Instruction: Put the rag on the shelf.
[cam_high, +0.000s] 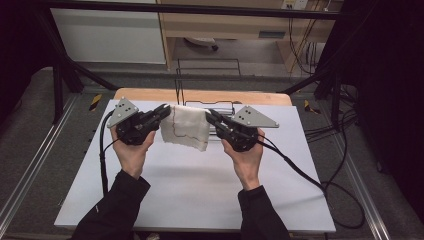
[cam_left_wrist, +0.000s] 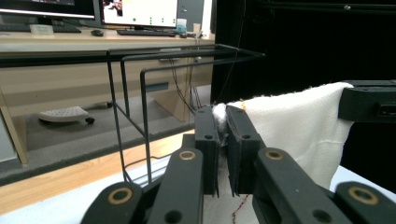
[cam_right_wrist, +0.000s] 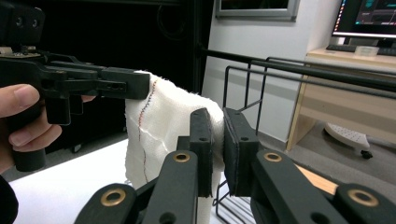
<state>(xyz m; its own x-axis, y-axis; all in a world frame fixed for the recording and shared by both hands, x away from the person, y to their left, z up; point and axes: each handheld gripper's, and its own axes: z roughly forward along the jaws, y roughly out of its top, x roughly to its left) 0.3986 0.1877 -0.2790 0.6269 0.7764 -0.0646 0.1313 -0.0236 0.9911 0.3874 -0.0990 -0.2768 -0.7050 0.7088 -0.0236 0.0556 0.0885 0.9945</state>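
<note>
— Above the white table (cam_high: 200, 190), toward twelve o'clock, we hold the white cloth (cam_high: 185, 127) off the surface, its top edge running nine to three, the wire rack (cam_high: 207, 67) beyond it.

— Left gripper (cam_high: 164, 111) and right gripper (cam_high: 210, 116) each pinch a top corner, equally near. It's coarse-woven, with a thin red stitch line.

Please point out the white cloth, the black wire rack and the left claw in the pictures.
white cloth (cam_high: 186, 129): high view, middle of the hanging panel.
black wire rack (cam_left_wrist: 144, 112): left gripper view, front upright bar.
left claw (cam_high: 165, 109): high view, jaw tips pinching the cloth's corner.
</note>
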